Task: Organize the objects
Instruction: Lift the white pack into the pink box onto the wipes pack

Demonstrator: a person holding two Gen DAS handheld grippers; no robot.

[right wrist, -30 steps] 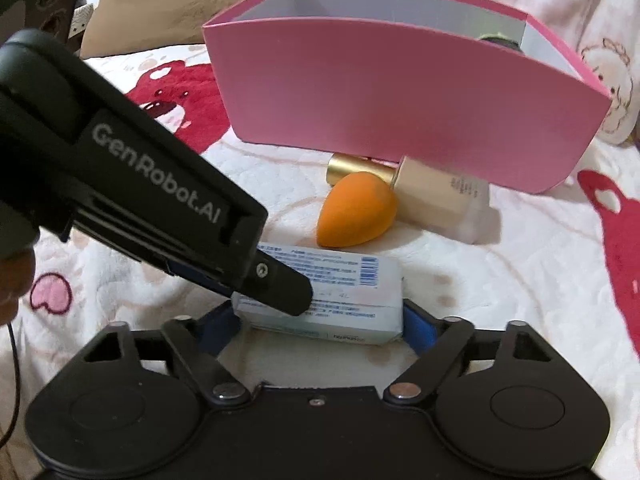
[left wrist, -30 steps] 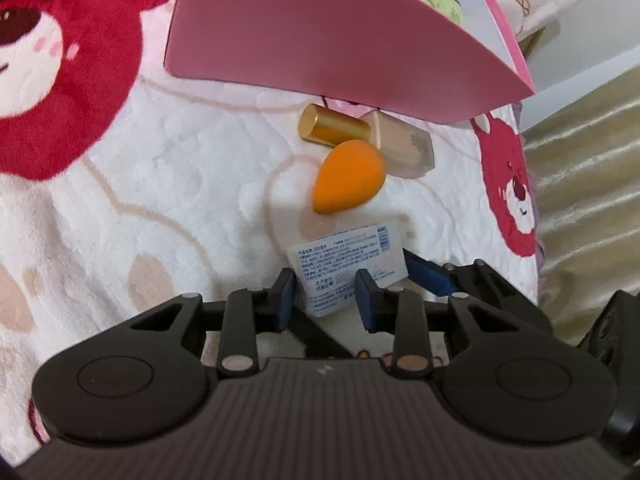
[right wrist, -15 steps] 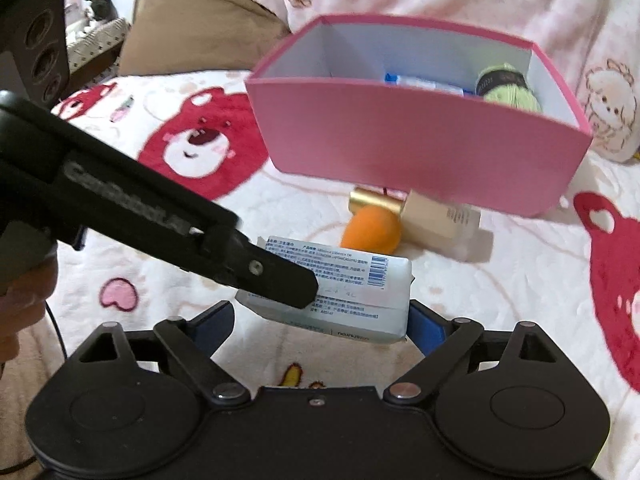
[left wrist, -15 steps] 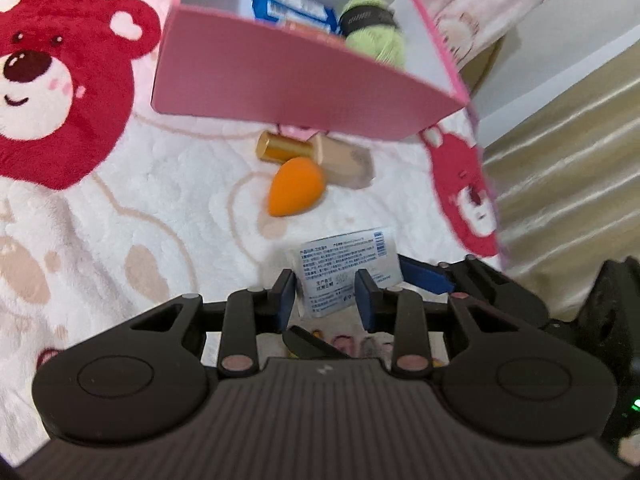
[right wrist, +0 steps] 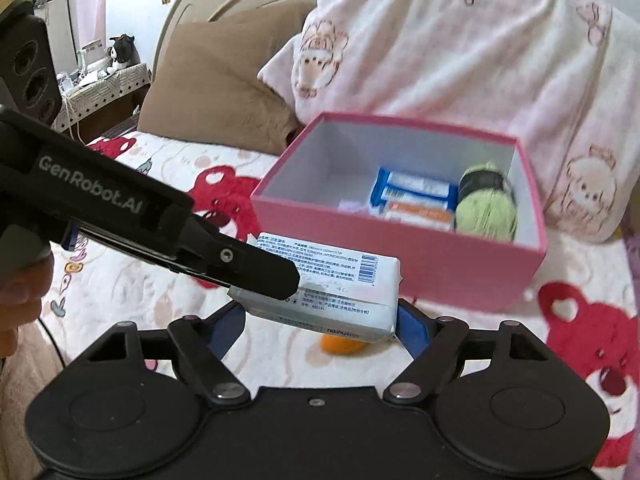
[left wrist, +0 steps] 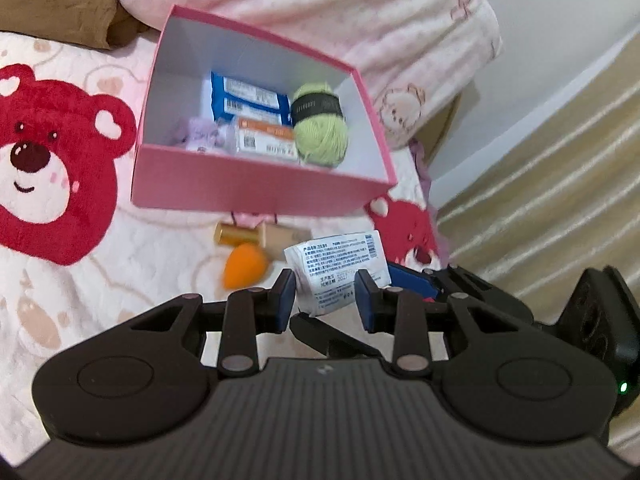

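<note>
A white pack with a printed label (left wrist: 340,268) hangs in the air in front of the pink box (left wrist: 256,188). My left gripper (left wrist: 325,292) is shut on its near edge. My right gripper (right wrist: 320,320) spans the pack (right wrist: 320,292) lengthwise. Its jaws are closing and both blue pads meet the pack's ends. The left gripper's black finger (right wrist: 276,278) lies across the top of the pack. Below on the bear blanket lie an orange sponge (left wrist: 244,266) and a gold-capped bottle (left wrist: 260,236). The open box (right wrist: 400,256) holds blue packs (left wrist: 248,96), green yarn (left wrist: 320,128) and an orange-labelled pack (left wrist: 264,140).
A brown pillow (right wrist: 216,92) and a pink bunched blanket (right wrist: 440,48) lie behind the box. The bed ends at the right, beside a beige striped surface (left wrist: 540,200). A person's hand (right wrist: 20,280) holds the left gripper.
Both grippers have risen with the white pack between them. The box has dropped lower in view, so its inside shows. The sponge and bottle stay on the blanket.
</note>
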